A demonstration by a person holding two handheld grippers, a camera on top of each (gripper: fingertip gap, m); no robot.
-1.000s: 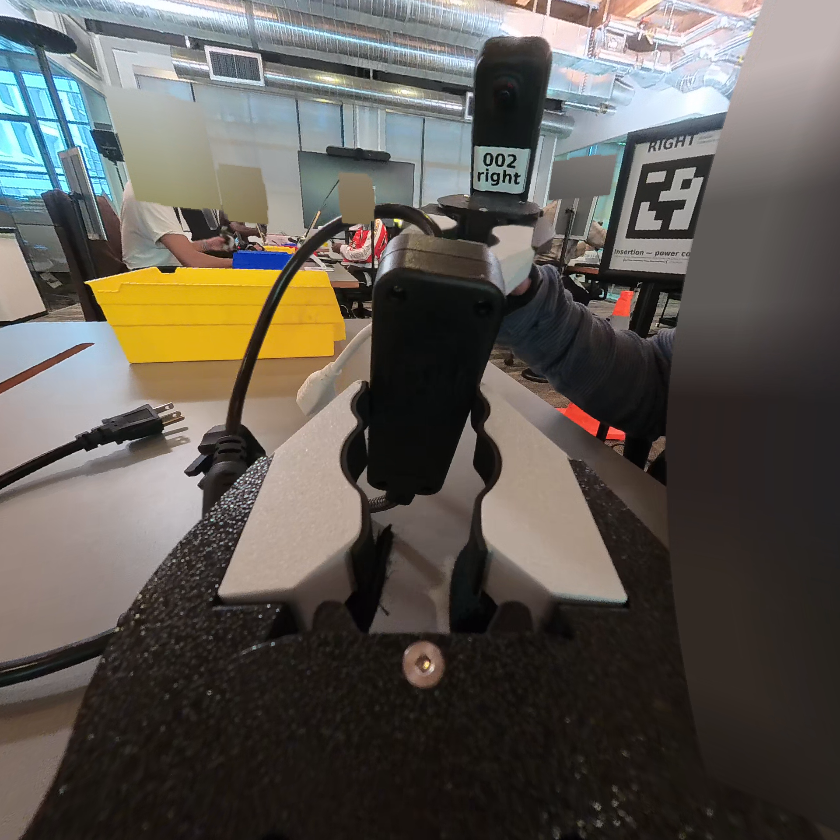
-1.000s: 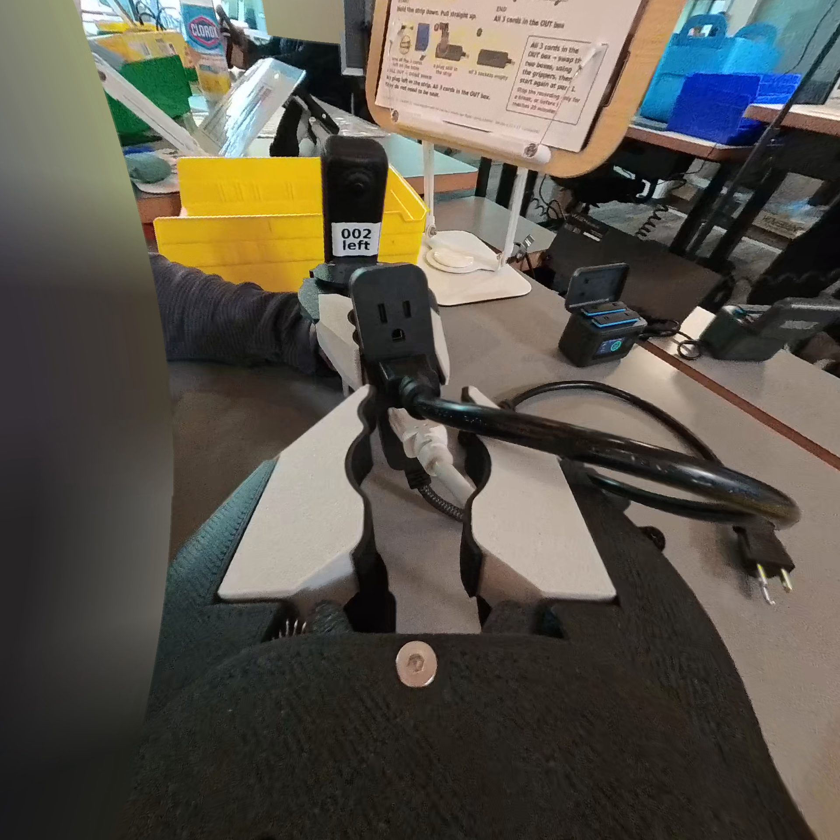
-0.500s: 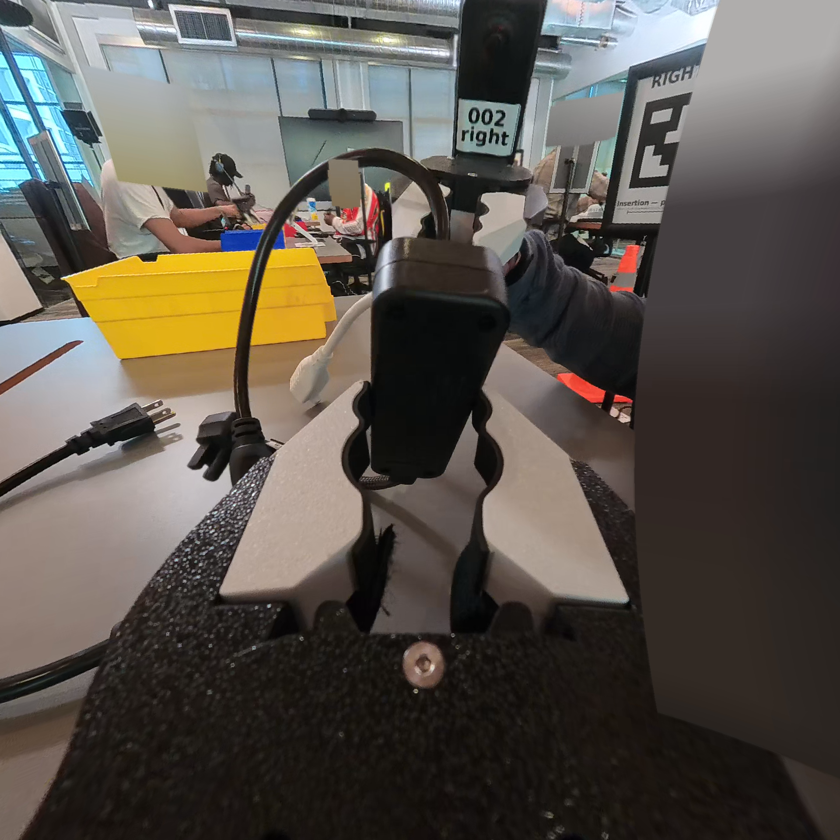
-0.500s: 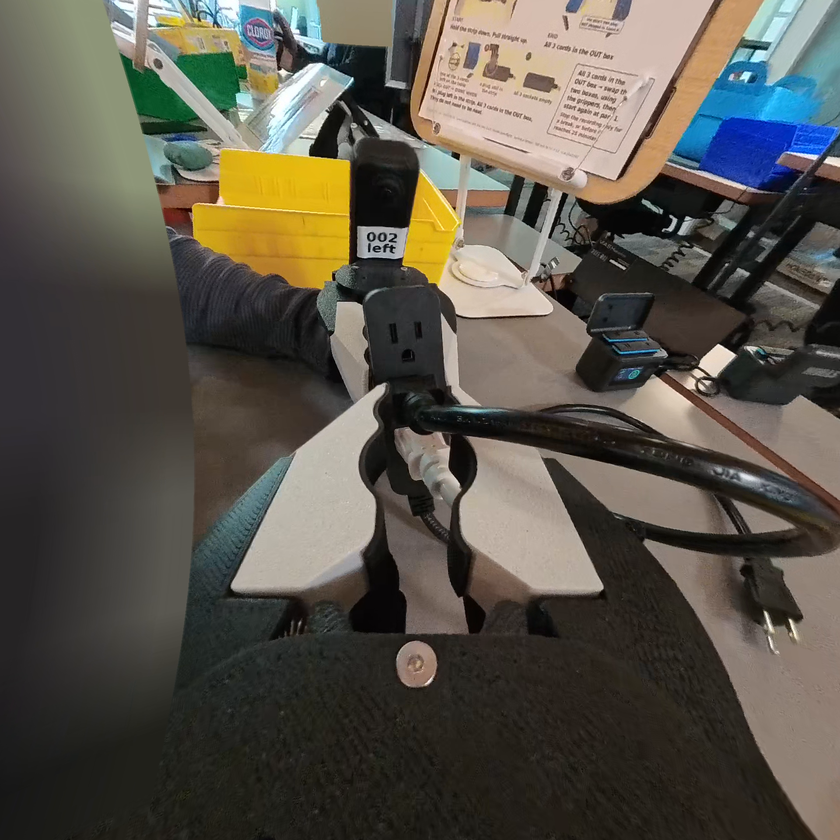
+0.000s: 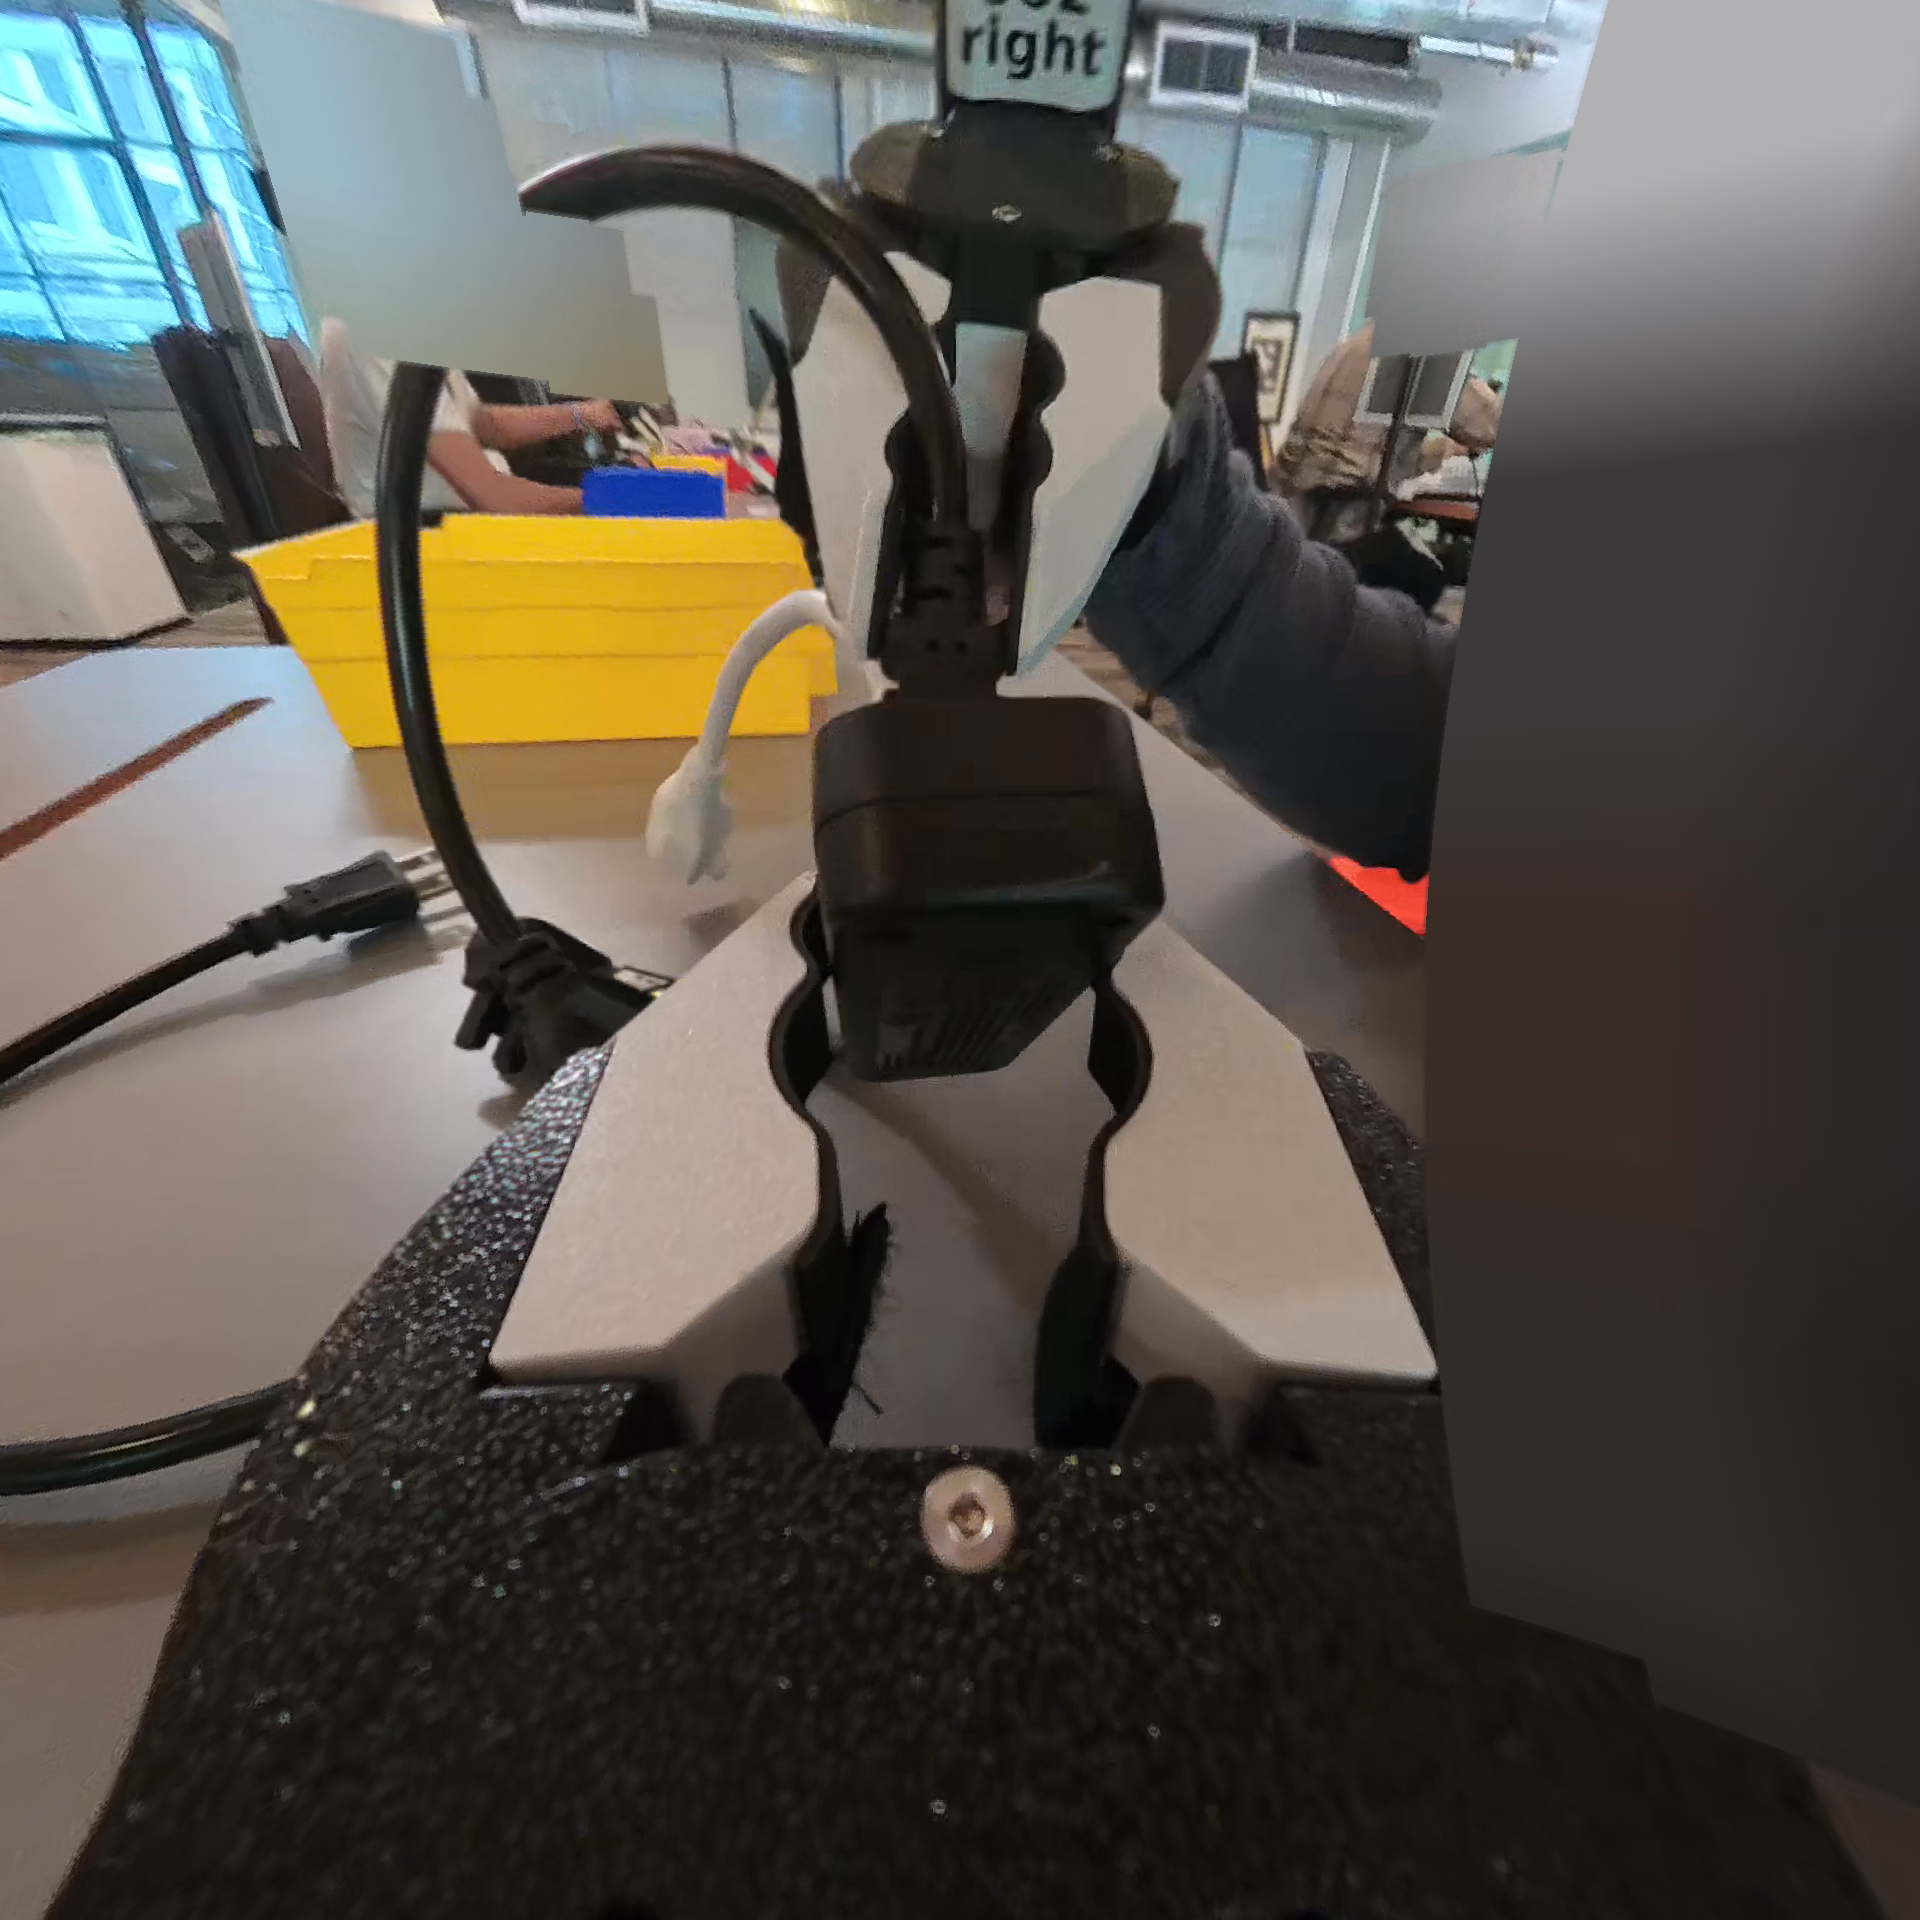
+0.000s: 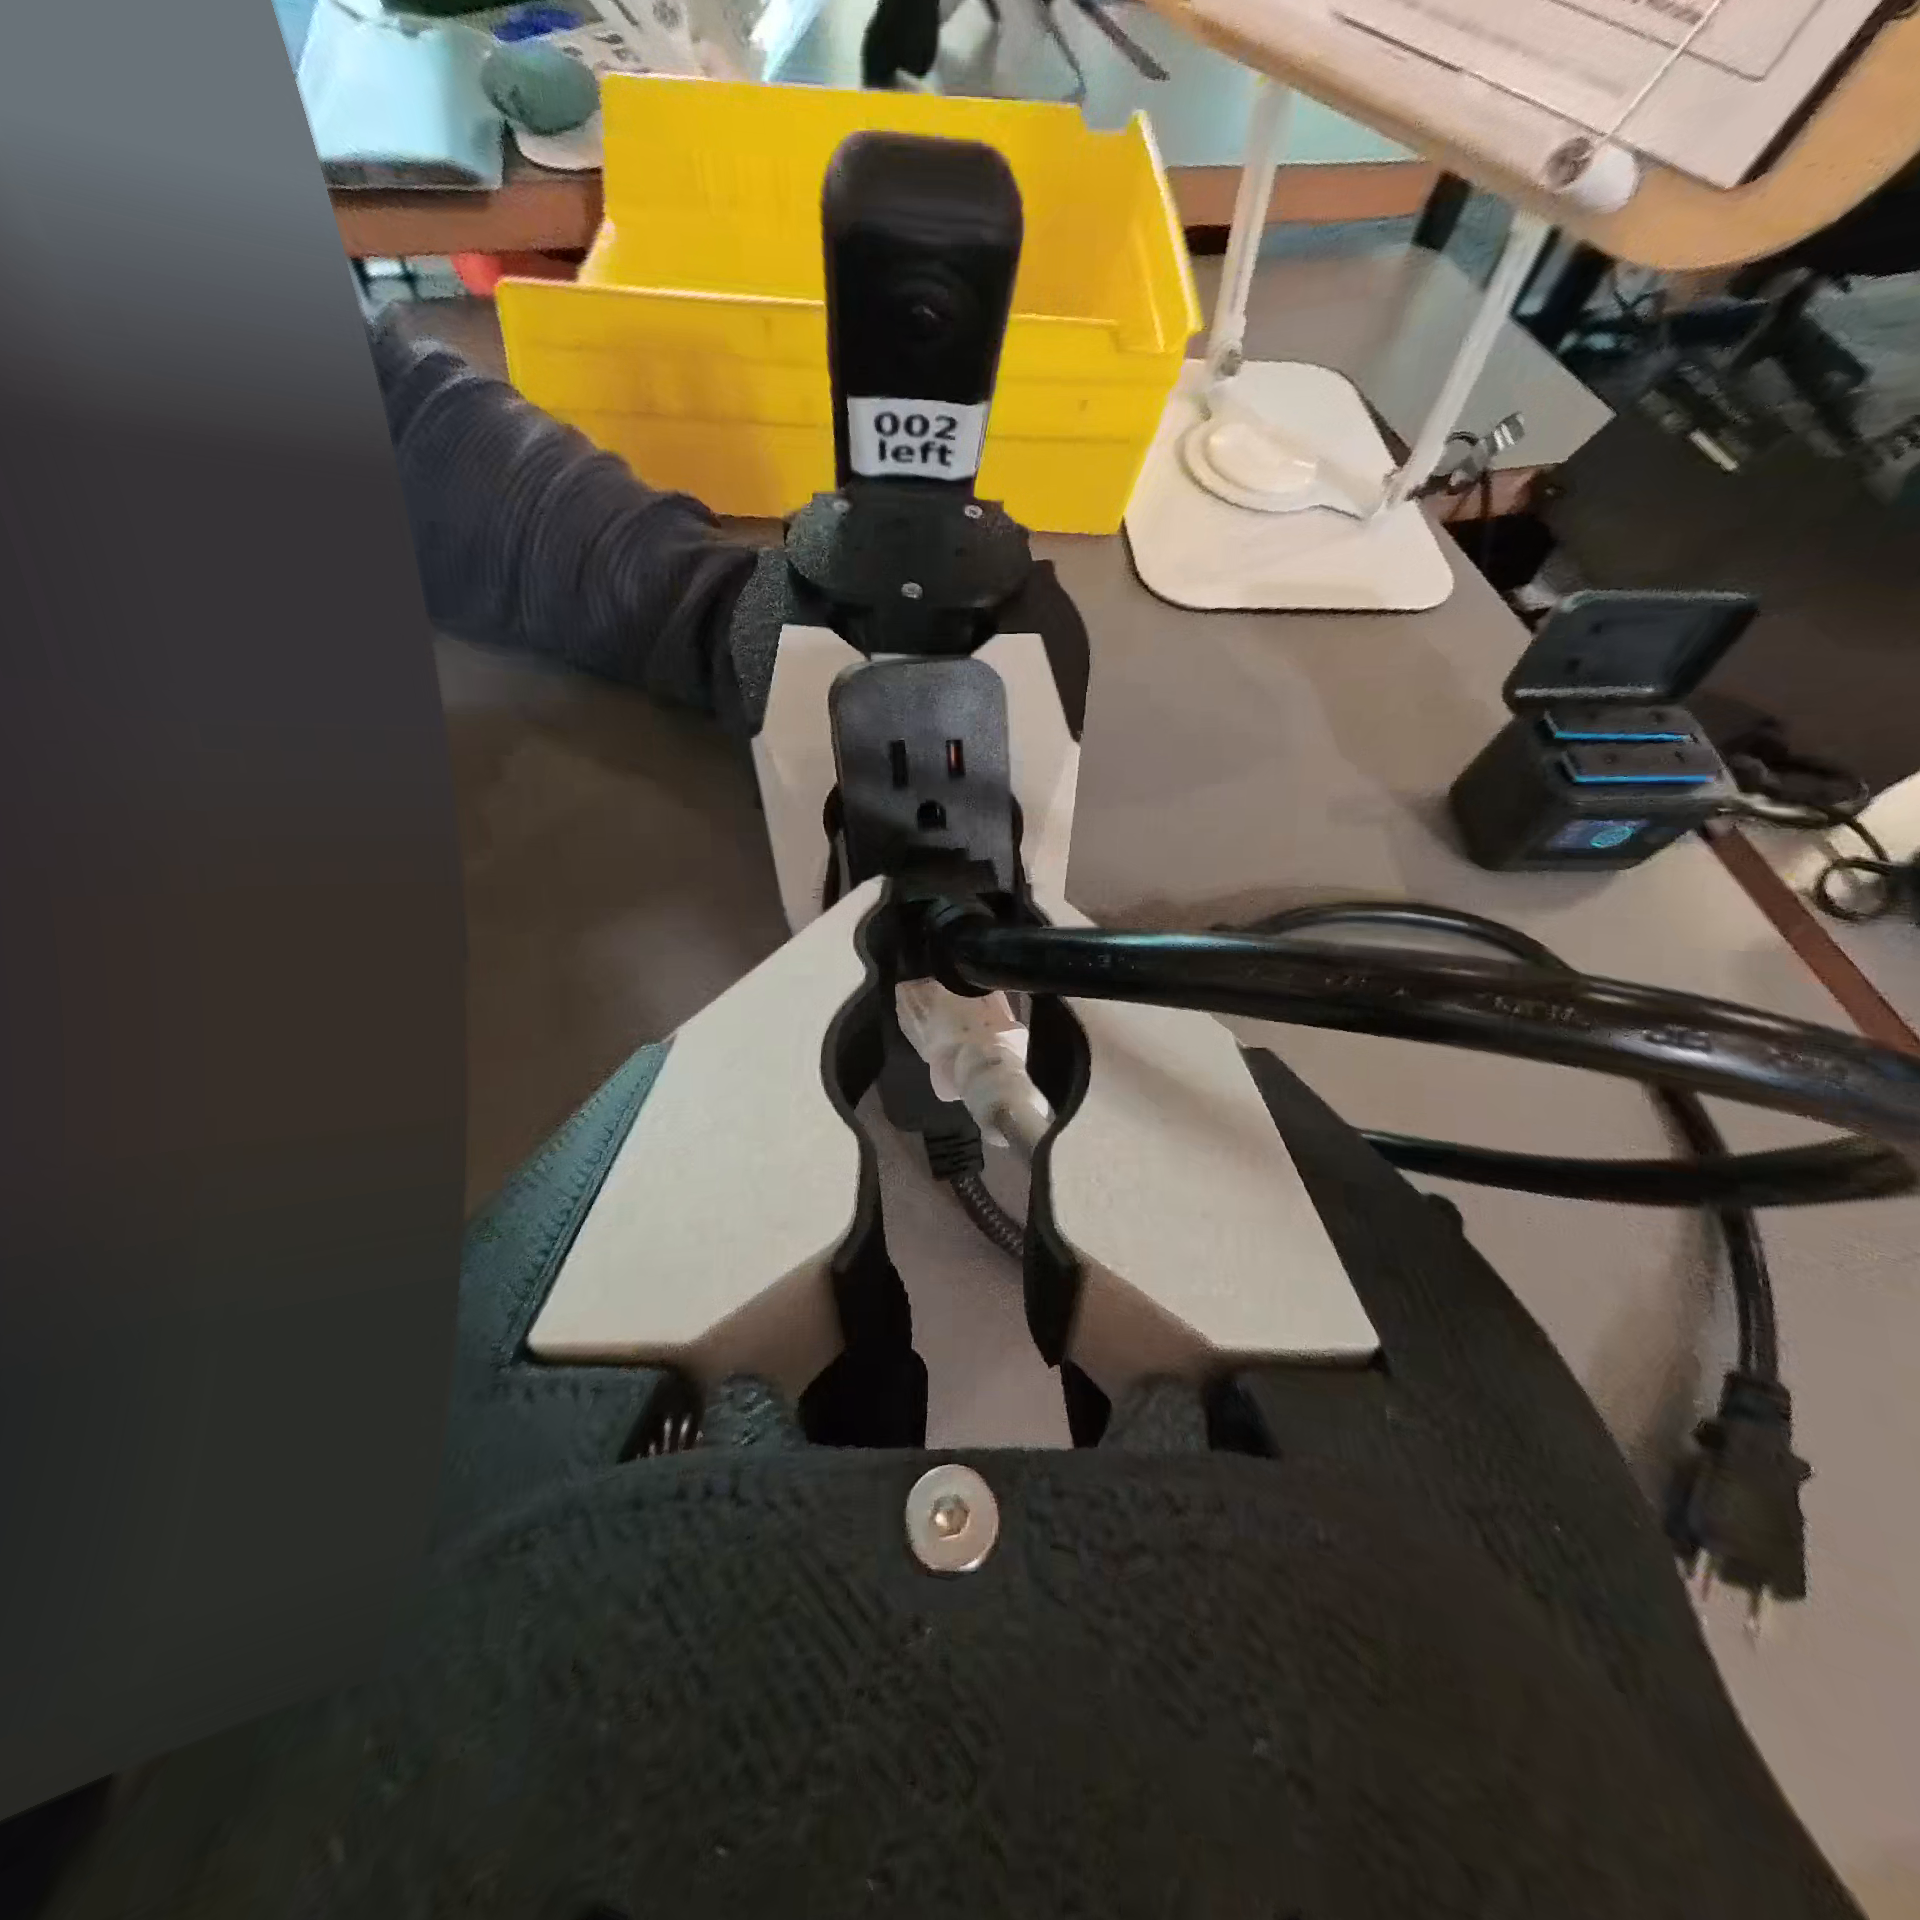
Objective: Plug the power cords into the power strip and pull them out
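My left gripper is shut on a black power strip and holds it above the grey table. My right gripper is shut on a black plug that meets the strip's socket face, just below a free socket. In the left wrist view this plug sits on top of the strip, with the right gripper's fingers around it. A white plug is in the strip below the black one. The black cord arcs off to the right.
A yellow bin stands behind on the table. A white cord end hangs beside the strip. Two more black plugs lie at the left. A black charger case and a white sign stand base sit at the right. My two grippers' fingertips are within a few centimetres of each other. Left tips and right tips are each some 25 cm from the black charger case.
The strip has tipped so its socket end now points up in the left wrist view. The right gripper, still on the black plug, now stands above it. The right view has pitched downward.
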